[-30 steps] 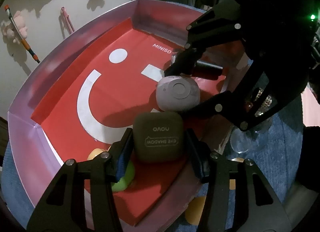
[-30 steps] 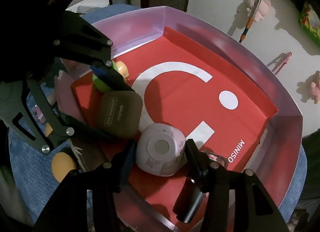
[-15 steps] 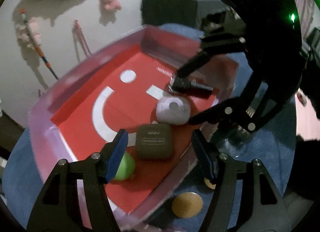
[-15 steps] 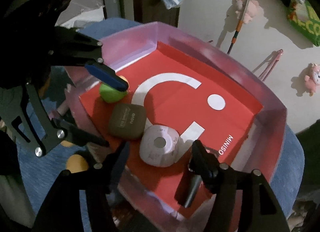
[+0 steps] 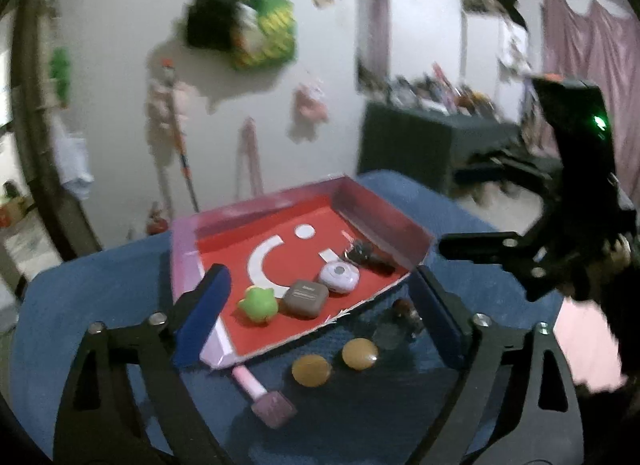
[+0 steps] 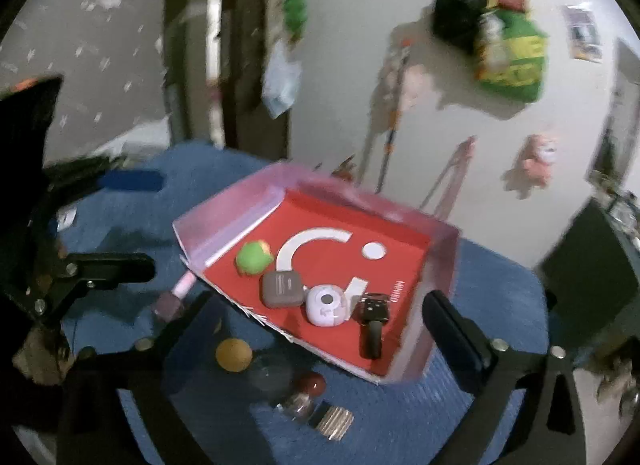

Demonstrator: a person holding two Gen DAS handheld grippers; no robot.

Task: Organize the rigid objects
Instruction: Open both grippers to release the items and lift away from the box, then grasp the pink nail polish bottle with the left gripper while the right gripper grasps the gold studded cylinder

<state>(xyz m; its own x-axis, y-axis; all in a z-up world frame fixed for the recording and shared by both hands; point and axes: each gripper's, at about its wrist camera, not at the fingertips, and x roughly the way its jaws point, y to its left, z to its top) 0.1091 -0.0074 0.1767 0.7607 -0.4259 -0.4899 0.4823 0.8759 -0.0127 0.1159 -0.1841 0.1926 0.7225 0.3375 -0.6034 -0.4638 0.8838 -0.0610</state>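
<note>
1. The red tray, with pale pink walls and a white smile mark on its floor, sits on a blue cloth.
2. Four items lie in a row along the tray's near edge: green toy, brown case, white round case, dark strap-like item.
3. On the cloth just outside the tray's near edge: two amber discs, a pink-handled tool, a small clear bottle. Blur hides further detail.
4. Left gripper: jaws have just been opening and now stand wide apart, nothing between them; it is held clear of the tray's near edge.
5. Right gripper: jaws have just been opening, now fully spread, nothing gripped; it too is clear of the tray's near edge.
</note>
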